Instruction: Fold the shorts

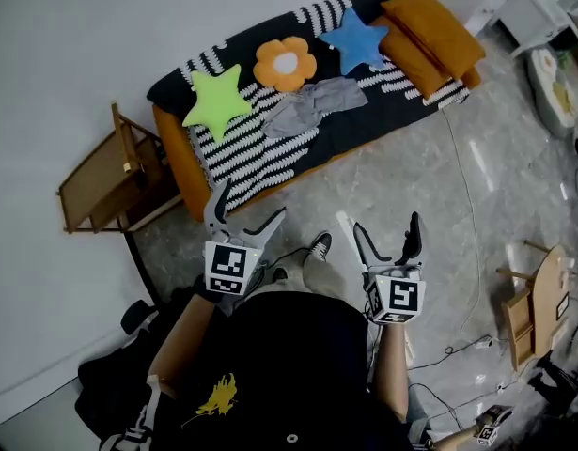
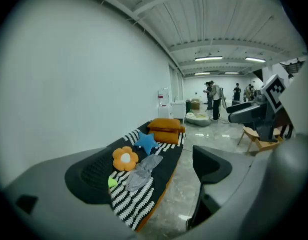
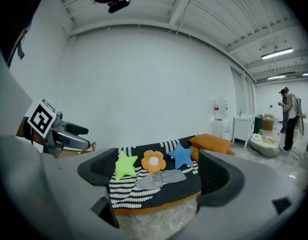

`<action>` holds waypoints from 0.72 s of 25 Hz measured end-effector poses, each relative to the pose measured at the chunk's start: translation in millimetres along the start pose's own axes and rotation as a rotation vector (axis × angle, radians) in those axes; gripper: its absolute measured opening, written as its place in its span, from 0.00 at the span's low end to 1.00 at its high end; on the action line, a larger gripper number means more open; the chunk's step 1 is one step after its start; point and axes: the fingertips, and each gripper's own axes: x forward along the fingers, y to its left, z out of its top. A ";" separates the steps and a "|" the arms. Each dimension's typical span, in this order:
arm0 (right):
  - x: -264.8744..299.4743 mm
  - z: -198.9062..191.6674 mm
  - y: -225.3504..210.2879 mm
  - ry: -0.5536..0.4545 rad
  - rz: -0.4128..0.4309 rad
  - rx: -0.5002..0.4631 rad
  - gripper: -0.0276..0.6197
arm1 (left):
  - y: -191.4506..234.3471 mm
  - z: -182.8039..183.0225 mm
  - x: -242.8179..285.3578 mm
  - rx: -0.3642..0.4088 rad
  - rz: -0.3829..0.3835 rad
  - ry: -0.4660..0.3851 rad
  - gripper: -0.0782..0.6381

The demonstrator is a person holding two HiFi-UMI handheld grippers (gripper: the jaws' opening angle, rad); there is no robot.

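nothing is folded yet; the shorts [image 1: 312, 104] are seen crumpled on the striped bed [image 1: 242, 163], just near of the flower cushion [image 1: 285, 63]; the left tongs [image 1: 249, 205] and right tongs [image 1: 382, 224] are held released and empty, well apart from them; the whole fold is left

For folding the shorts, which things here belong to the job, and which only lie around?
For the job: grey shorts, left gripper, right gripper (both open).
Lying about: green star cushion, orange flower cushion, blue star cushion, orange pillows.

Head view overhead, gripper views share bed [image 1: 246, 163]
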 end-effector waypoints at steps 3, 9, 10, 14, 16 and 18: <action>25.4 7.0 -35.5 0.006 0.042 0.018 0.77 | -4.8 11.5 33.6 -0.059 0.001 0.036 0.82; 49.4 5.6 -82.8 0.022 0.067 0.108 0.64 | -10.6 3.9 59.3 -0.056 0.036 0.123 0.82; 49.4 7.7 -91.0 0.015 0.060 0.109 0.63 | -12.0 6.2 64.9 -0.069 0.038 0.117 0.82; 46.4 4.3 -105.9 0.022 0.058 0.129 0.57 | -14.6 13.9 79.8 -0.074 0.049 0.101 0.81; 48.7 1.2 -107.3 0.040 0.076 0.151 0.56 | -14.7 15.4 88.3 -0.081 0.043 0.106 0.82; 53.1 -1.0 -108.2 0.061 0.086 0.155 0.56 | -14.4 16.6 98.0 -0.091 0.034 0.109 0.81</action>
